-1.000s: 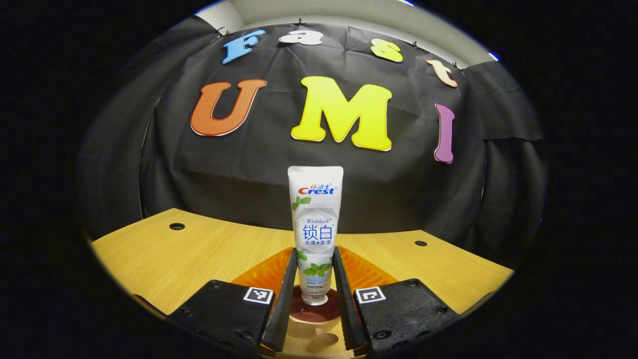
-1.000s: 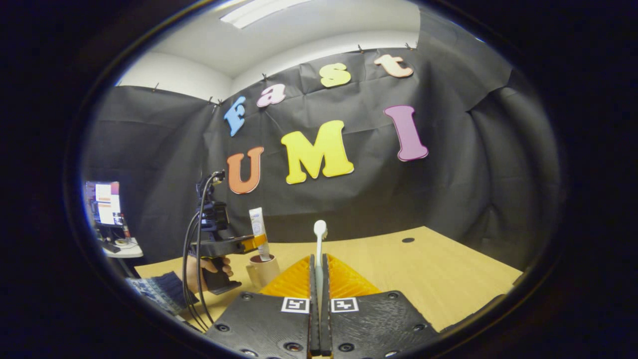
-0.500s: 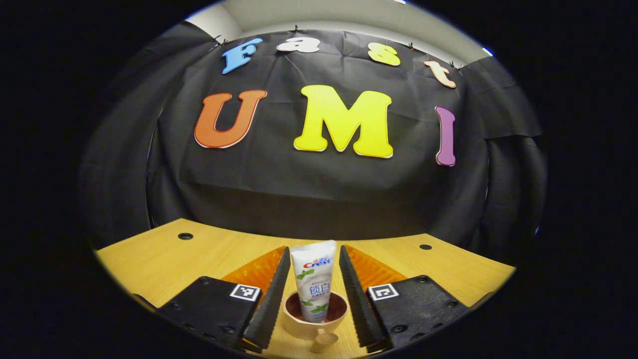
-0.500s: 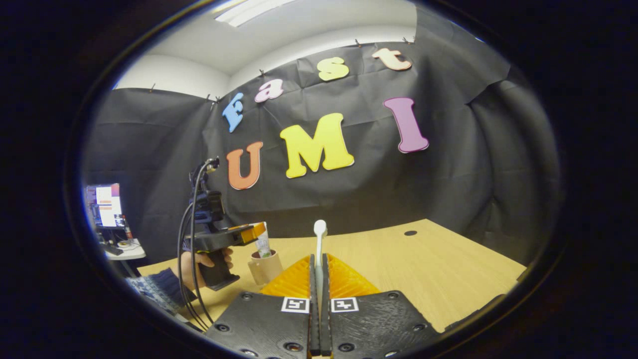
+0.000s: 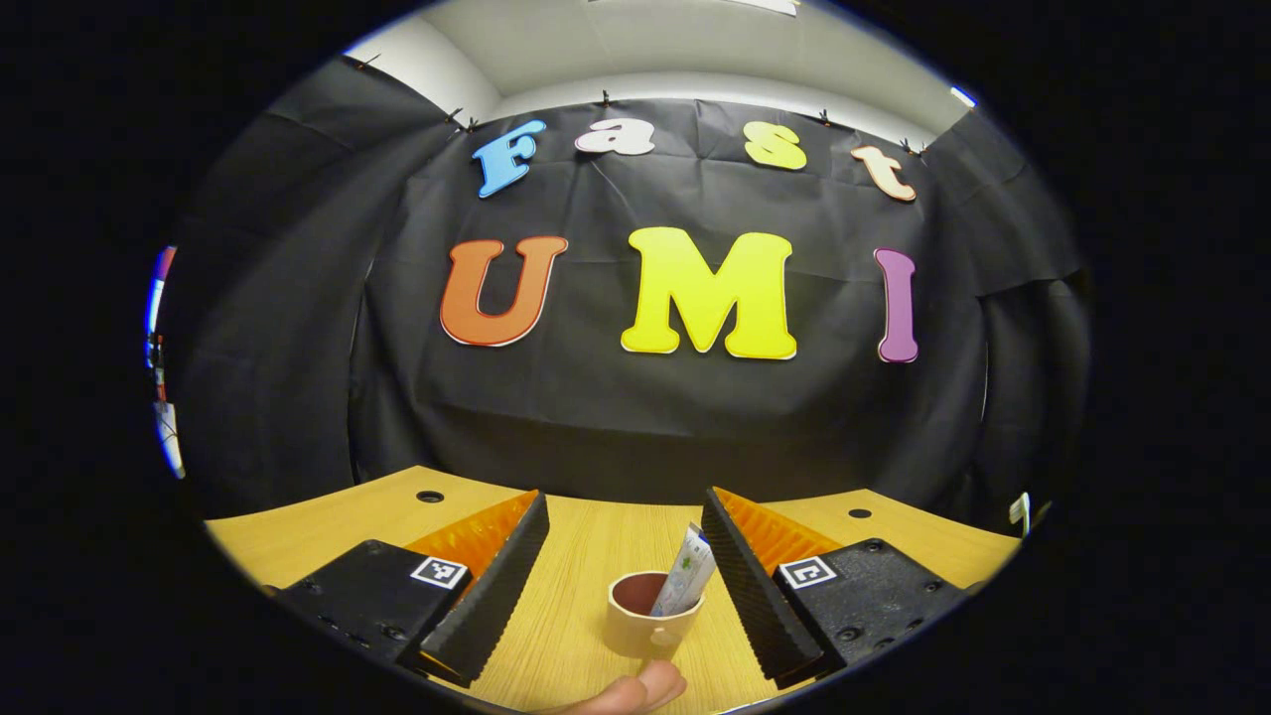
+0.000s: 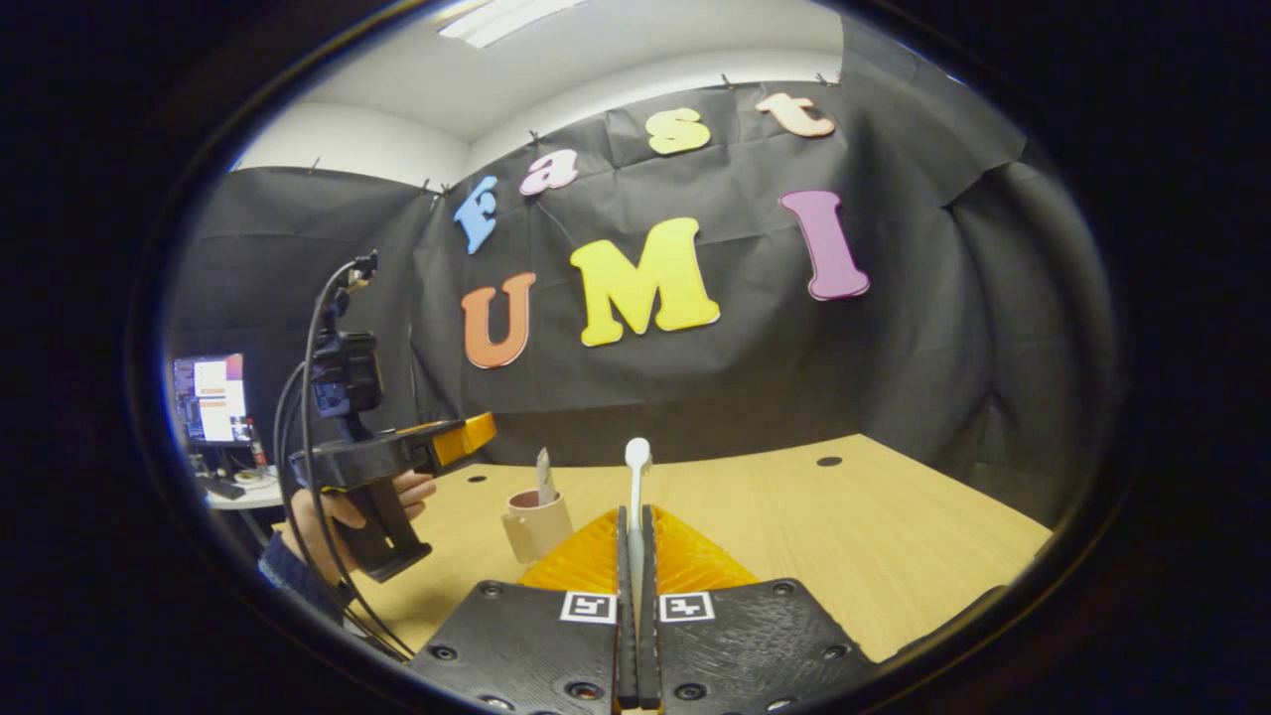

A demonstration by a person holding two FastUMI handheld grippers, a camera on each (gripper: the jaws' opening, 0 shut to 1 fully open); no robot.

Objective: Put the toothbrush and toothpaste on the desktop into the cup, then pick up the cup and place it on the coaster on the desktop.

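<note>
Toothpaste tube (image 5: pixel 687 579) leans in cup (image 5: pixel 645 628), toward 1 o'clock; left gripper (image 5: pixel 626 556) released above. Right gripper (image 6: pixel 635 536) clenches toothbrush (image 6: pixel 636 467); toothbrush and coaster placement remain.

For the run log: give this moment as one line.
toothpaste: in cup | left claw: open | right claw: shut on toothbrush

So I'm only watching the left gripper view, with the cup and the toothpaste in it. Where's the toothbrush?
Observer: In the right gripper view, the right tool is shut on the toothbrush, which stands upright, head up.
Operator: Is it over the cup?
Observer: No. The cup stands on the desk, left of the toothbrush in that view and apart from it.
Operator: And who holds my tool?
Observer: A hand grips the left tool, raised above the desk beside the cup.
</note>
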